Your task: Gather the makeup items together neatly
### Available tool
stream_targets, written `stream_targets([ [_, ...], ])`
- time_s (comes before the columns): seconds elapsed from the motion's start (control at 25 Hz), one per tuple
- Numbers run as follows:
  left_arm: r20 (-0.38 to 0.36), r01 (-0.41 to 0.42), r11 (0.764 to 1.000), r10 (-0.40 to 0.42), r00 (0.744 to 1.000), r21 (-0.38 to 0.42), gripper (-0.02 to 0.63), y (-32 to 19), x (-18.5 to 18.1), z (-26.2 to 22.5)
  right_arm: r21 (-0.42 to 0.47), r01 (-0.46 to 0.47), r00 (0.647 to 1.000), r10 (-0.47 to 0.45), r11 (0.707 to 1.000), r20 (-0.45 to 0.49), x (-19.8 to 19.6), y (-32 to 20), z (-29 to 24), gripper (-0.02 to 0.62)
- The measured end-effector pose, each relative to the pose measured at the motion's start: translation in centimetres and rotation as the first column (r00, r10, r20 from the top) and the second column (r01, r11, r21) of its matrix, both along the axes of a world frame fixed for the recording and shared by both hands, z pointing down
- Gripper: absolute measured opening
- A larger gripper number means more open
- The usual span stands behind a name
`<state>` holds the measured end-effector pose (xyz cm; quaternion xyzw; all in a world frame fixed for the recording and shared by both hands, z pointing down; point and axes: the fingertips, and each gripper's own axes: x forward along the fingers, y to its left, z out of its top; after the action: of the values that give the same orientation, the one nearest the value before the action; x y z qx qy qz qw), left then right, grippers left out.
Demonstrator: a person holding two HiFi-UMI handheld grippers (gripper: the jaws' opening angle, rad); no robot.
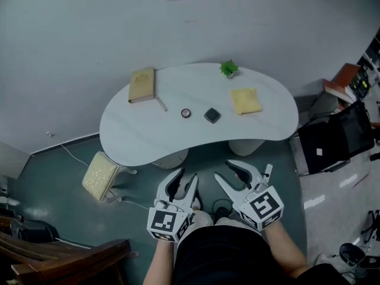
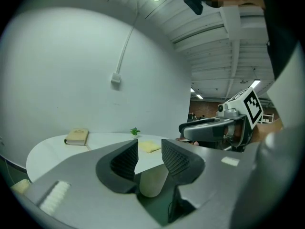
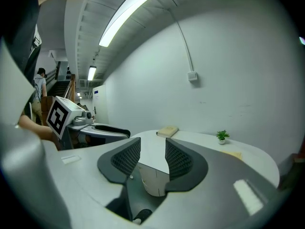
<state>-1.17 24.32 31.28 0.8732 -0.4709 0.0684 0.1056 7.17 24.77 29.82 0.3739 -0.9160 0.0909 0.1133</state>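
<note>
Nearest the camera, the left gripper and right gripper are held short of the table's near edge, each with jaws spread and nothing between them. Nothing appears gathered yet. A round pot and black compact lie slightly apart mid-table, a thin stick lies beside the book toward the left edge, and a yellow pouch is seen toward the right. All the gathering is judged still to be done.

The right gripper sits low in the middle, its jaws apart with nothing between them. Behind is the white counter, with a tan book at the middle and a little green plant at the right.
</note>
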Motion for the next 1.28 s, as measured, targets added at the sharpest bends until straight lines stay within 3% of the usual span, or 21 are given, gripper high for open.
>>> stream_targets([
  [0.48, 0.013, -0.018, 1.000, 0.018, 1.000, -0.012, 0.201, -7.0, -3.0, -0.1, -0.025, -0.018, 1.000, 0.017, 1.000, -0.011, -2.8, -7.1, -0.3, 0.170],
  [1.28, 0.012, -0.129, 0.991, 0.130, 0.991, -0.043, 0.209, -15.5, -8.1, 1.4, -0.069, -0.114, 0.993, 0.111, 0.991, -0.037, -8.4, -14.9, 1.2, 0.170],
])
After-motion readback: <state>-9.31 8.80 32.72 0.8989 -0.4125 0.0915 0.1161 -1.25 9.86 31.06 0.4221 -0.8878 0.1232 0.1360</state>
